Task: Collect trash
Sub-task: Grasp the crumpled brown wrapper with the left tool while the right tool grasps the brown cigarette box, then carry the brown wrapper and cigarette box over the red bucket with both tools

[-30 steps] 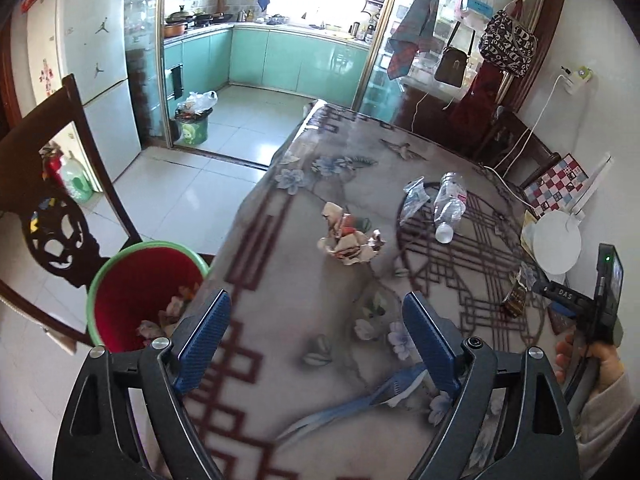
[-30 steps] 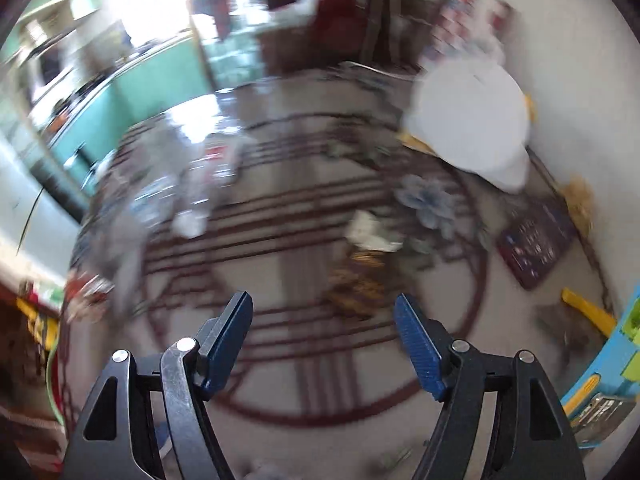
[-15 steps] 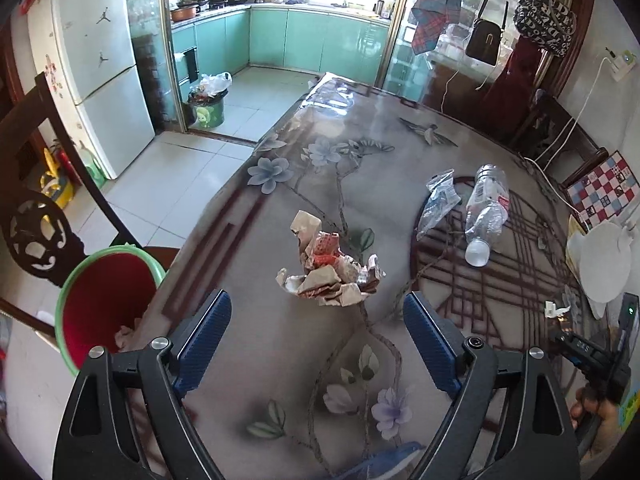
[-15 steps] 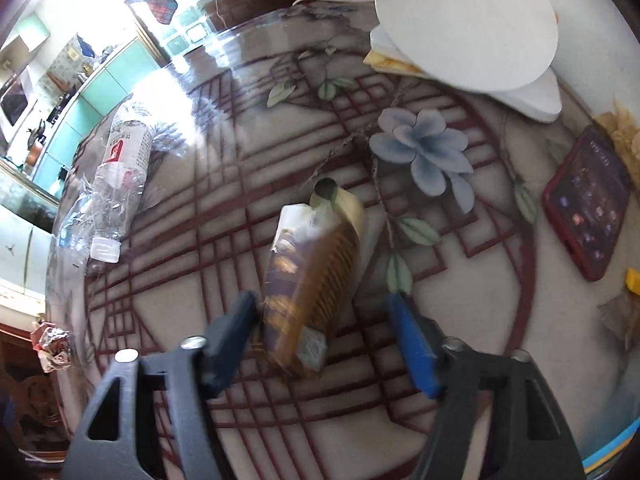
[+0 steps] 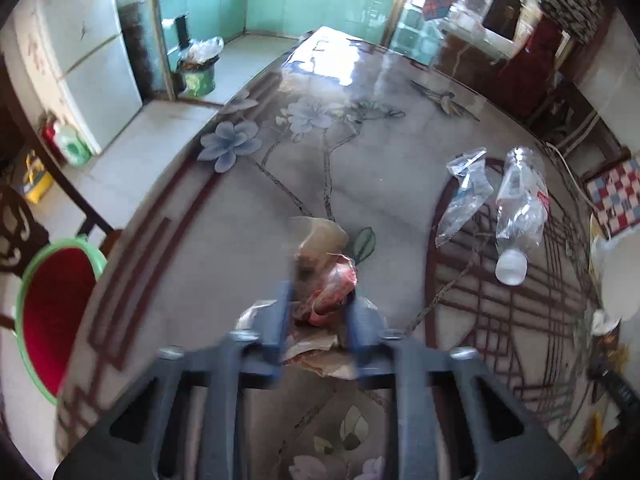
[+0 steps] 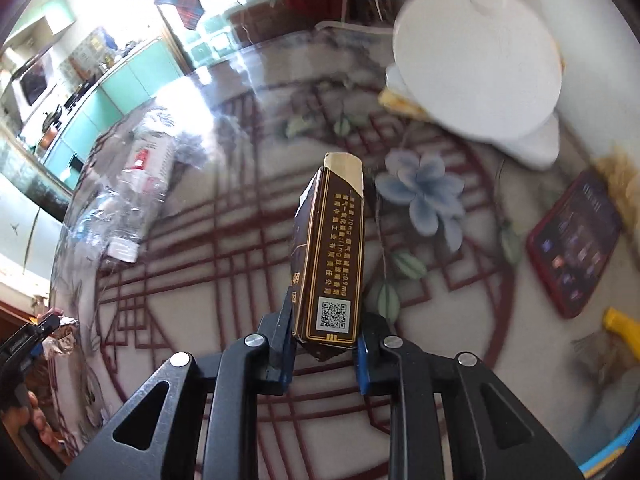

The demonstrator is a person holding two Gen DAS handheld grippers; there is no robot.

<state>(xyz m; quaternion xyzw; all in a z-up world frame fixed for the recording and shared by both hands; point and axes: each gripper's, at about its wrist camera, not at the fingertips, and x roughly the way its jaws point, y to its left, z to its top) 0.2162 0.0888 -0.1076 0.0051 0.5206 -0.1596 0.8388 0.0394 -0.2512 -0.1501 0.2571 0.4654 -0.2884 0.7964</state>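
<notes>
My left gripper [image 5: 318, 320] is shut on a crumpled red and beige wrapper [image 5: 326, 284] on the flowered table [image 5: 240, 220]. My right gripper [image 6: 324, 336] is shut on a brown cigarette pack [image 6: 330, 256] and holds it upright above the table. A clear plastic bottle [image 5: 518, 216] lies on its side at the right, with a clear plastic bag [image 5: 464, 196] beside it. The bottle also shows in the right wrist view [image 6: 140, 192]. A green bin with a red inside [image 5: 52, 312] stands beside the table's left edge.
A white round lid on a stack [image 6: 480, 72] and a red phone [image 6: 572, 248] lie at the table's right side. A dark wooden chair [image 5: 16, 224] stands by the bin. A second small bin [image 5: 198, 74] stands on the kitchen floor.
My left gripper moved forward and shut on the crumpled wrapper. My right gripper shut on the cigarette pack and lifted it upright.
</notes>
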